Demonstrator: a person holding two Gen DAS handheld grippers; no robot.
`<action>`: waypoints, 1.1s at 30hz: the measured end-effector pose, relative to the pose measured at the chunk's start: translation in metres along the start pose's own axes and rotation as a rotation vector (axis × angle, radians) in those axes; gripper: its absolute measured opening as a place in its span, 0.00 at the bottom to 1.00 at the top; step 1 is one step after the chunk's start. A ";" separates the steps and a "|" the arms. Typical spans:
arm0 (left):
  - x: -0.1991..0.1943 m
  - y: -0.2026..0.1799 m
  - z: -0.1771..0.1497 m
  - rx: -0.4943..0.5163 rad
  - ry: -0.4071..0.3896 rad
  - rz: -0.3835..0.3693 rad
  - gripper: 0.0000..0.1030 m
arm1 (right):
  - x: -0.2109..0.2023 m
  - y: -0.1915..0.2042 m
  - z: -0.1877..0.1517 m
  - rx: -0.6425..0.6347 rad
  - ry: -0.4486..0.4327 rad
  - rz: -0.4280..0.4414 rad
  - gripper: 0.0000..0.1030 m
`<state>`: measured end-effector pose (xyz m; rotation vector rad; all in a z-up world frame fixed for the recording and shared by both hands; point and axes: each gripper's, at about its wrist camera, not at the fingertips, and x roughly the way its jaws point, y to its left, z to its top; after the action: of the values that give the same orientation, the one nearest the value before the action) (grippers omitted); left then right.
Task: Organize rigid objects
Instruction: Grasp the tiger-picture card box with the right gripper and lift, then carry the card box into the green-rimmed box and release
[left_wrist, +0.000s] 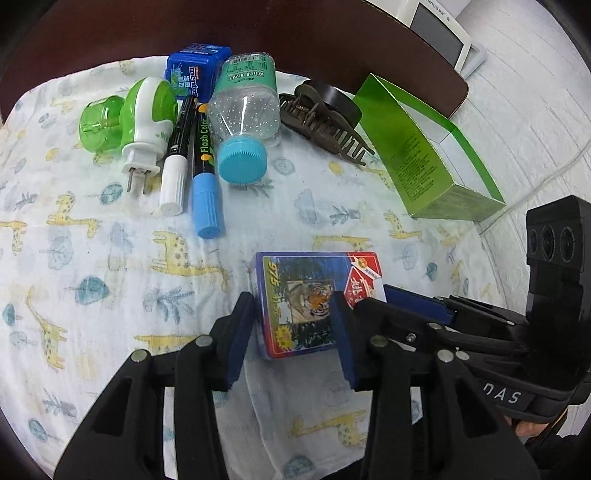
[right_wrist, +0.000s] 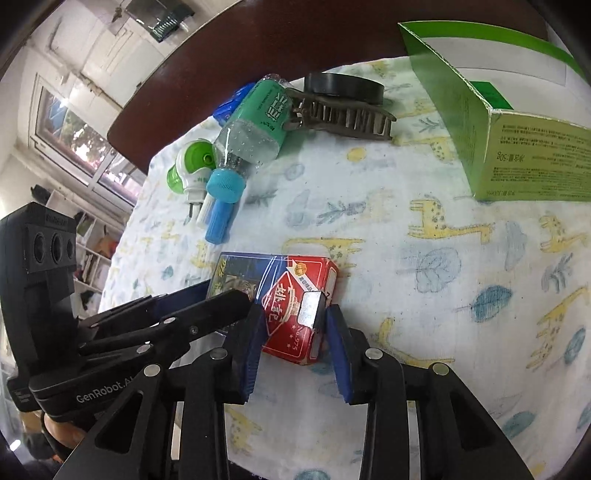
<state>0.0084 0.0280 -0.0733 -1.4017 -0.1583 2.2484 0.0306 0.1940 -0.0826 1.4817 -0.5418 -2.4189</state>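
A card box (left_wrist: 306, 302) with a tiger picture and a red end lies on the giraffe-print cloth (left_wrist: 110, 258). My left gripper (left_wrist: 291, 325) is shut on the card box, pads on its two long sides. My right gripper (right_wrist: 293, 332) is shut on the red end of the same box (right_wrist: 295, 314). In the left wrist view the right gripper (left_wrist: 417, 306) comes in from the right. Behind lie a green plug-in device (left_wrist: 136, 118), two markers (left_wrist: 199, 158), a small bottle (left_wrist: 247, 114), a blue mints box (left_wrist: 195, 70), a brown hair claw (left_wrist: 325, 125), a black tape roll (left_wrist: 340, 99).
A tall green carton (left_wrist: 428, 155) lies on the cloth at the right; it is close in the right wrist view (right_wrist: 517, 140). The dark table edge (left_wrist: 258, 33) runs behind the objects. A white device (left_wrist: 439, 29) sits beyond the table.
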 end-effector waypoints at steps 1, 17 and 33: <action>-0.004 -0.002 0.000 0.011 -0.012 0.013 0.37 | -0.001 0.003 -0.001 -0.017 -0.005 -0.007 0.33; -0.050 -0.051 0.045 0.145 -0.184 0.043 0.35 | -0.077 0.031 0.022 -0.196 -0.292 -0.072 0.30; -0.012 -0.144 0.103 0.324 -0.205 -0.026 0.35 | -0.149 -0.047 0.052 -0.068 -0.498 -0.124 0.30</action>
<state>-0.0286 0.1642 0.0337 -0.9956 0.1162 2.2704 0.0508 0.3053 0.0375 0.9009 -0.4649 -2.8831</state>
